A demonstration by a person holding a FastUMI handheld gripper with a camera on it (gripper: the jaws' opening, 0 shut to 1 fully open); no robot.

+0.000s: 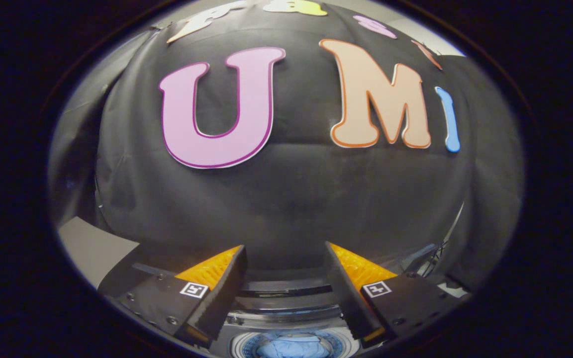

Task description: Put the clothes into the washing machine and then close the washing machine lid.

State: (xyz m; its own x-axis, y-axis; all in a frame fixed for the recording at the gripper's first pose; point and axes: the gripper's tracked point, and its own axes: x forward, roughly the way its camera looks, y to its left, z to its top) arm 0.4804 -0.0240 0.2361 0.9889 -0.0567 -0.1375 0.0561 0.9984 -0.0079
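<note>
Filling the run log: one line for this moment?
tongs open, empty | washing machine below, lid up | light-blue clothes in drum

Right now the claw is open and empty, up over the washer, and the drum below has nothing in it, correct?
Not quite. The claw is open and empty above the washing machine, but the drum isn't empty: the gripper view shows light blue clothes lying in it, between and below the fingers.

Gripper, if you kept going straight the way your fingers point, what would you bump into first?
Probably the black cloth wall. The gripper is open and holds nothing, and its fingers aim at that cloth, though how far off it hangs is unclear. The washing machine, with blue clothes inside, sits below that line.
</note>
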